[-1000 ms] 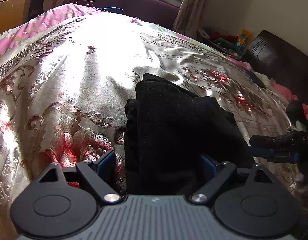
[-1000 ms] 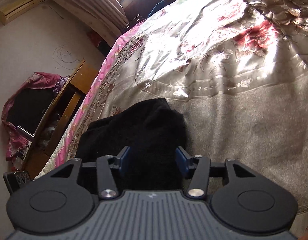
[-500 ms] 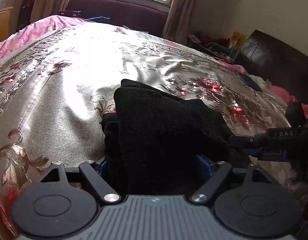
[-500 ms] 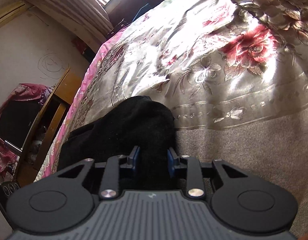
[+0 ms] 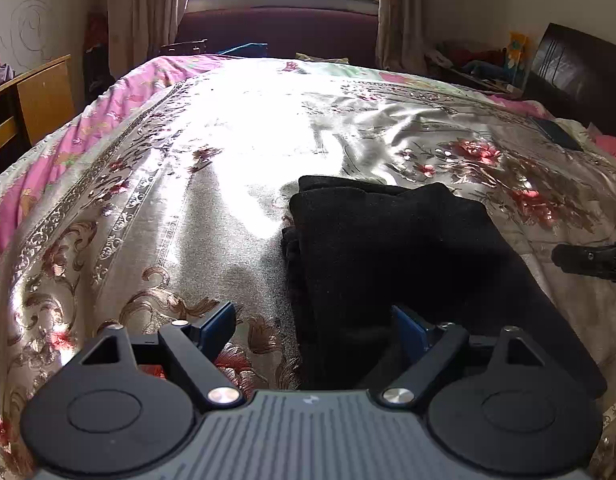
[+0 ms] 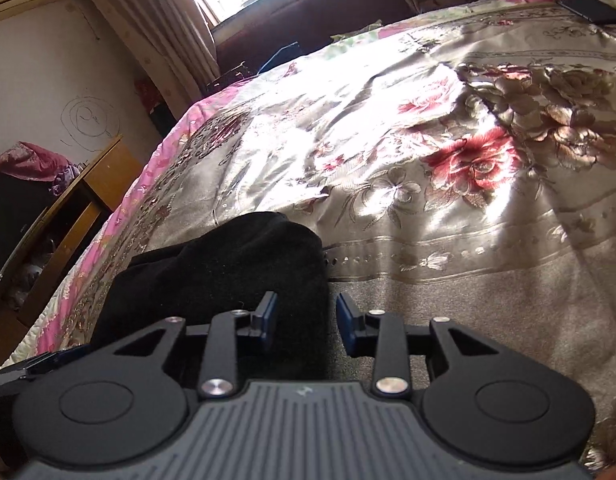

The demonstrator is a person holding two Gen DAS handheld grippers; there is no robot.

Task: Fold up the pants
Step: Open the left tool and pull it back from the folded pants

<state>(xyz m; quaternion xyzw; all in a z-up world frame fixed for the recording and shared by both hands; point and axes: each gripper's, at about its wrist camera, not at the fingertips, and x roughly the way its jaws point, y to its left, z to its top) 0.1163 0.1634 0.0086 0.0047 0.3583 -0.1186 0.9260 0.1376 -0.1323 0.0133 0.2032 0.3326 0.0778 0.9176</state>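
Pants, soft black cloth ones point(image 5: 408, 264), lie folded in a thick pile near the bed's point(image 5: 228, 160) front edge, so little looks left, while the left gripper point(image 5: 312, 326) and right gripper point(image 6: 306, 322) sit open, holding nothing.

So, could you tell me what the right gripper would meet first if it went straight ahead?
Probably the black pants: the right gripper is open, with their folded edge already between its fingers; the floral bedspread lies beyond.
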